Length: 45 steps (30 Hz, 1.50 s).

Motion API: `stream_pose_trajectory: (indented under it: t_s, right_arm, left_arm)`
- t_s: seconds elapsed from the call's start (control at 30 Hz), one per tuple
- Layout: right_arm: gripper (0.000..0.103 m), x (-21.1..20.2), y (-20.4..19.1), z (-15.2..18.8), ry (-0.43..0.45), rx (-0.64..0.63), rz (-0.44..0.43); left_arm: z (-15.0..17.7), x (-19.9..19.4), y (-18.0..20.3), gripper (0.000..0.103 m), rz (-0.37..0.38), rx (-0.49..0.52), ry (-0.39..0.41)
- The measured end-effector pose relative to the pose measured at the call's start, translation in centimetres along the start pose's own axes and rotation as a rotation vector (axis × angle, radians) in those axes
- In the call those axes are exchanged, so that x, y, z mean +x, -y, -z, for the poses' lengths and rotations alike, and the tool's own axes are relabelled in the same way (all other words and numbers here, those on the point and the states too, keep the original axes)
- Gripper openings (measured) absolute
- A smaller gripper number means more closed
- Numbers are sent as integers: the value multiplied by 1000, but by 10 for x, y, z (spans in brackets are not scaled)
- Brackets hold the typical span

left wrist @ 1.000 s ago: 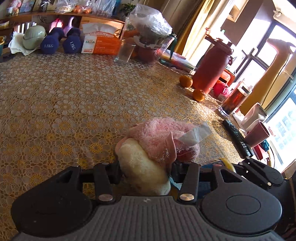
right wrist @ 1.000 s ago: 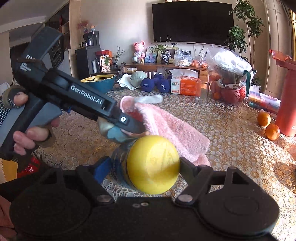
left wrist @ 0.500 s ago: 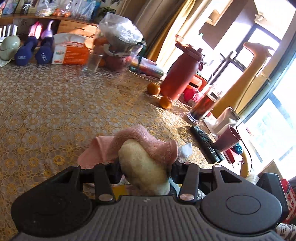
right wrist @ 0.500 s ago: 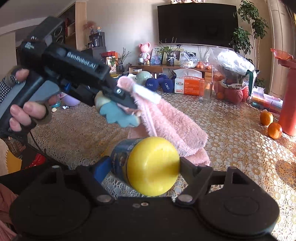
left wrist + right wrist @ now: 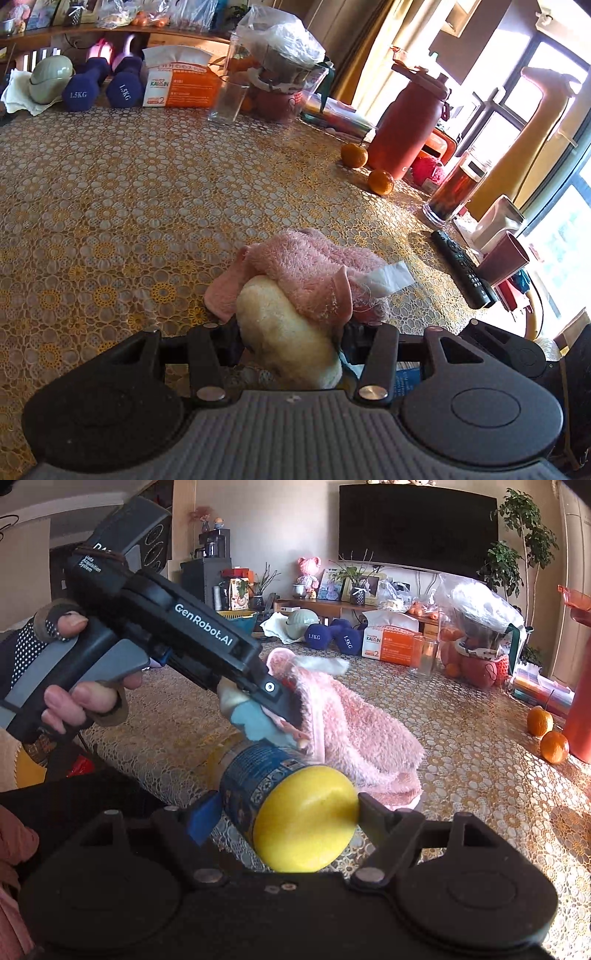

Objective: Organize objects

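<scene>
Black plastic fingers of the left tool [image 5: 291,343] pinch a cream-and-blue plush toy [image 5: 286,339], with a fluffy pink towel [image 5: 317,269] draped over the toy's top and trailing down onto the desk [image 5: 110,192]. From the right wrist view, the same left tool [image 5: 275,701] sits in a gloved left hand [image 5: 70,686], raised above the gold lace desk covering. The right tool [image 5: 291,812] clamps a blue can with a yellow cap [image 5: 295,812] lying on its side, just beneath the toy. Further out, two oranges [image 5: 365,168] rest beside a tall red bottle [image 5: 406,125]; a remote control [image 5: 461,269] lies near the desk's right edge. At the far side stand a clear glass [image 5: 227,101], an orange tissue box [image 5: 181,85] and two purple dumbbells [image 5: 103,88].
</scene>
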State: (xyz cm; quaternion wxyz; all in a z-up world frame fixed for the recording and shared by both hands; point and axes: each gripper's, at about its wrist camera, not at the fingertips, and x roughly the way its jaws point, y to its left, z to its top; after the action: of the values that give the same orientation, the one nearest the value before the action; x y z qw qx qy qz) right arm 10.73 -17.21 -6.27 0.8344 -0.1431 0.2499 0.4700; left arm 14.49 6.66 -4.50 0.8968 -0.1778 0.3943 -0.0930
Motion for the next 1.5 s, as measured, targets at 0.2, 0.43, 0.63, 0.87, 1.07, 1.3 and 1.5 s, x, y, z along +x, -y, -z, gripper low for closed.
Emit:
stream_pose_trajectory:
  t_s: [0.2,0.43,0.63,0.87,1.07,1.3,1.5]
  right_arm:
    - [78,1,-8,8,-46,-83,17]
    - [78,6,-19,8,-49,-159,68]
    - [78,14,-25,3,-49,-206,109]
    - [77,16,-28,5,-58,-224,120]
    - [77,16,-26,6,-58,-224,115]
    - [77,17,-23,7,-60,-226,113]
    - [77,18,-21,6,-61,-233,116]
  left_arm:
    - [6,0,-13,48,-44,-24,-32]
    - [-12,-18,27,48,80,21,28]
    - [-2,11,69,48,107,156,-37]
    - [0,14,63,48,58,178,-32]
    - [-4,8,44,48,20,149,-25]
    - [-7,2,28,48,-16,135,-14]
    - [-7,-2,13,48,-34,106,-5]
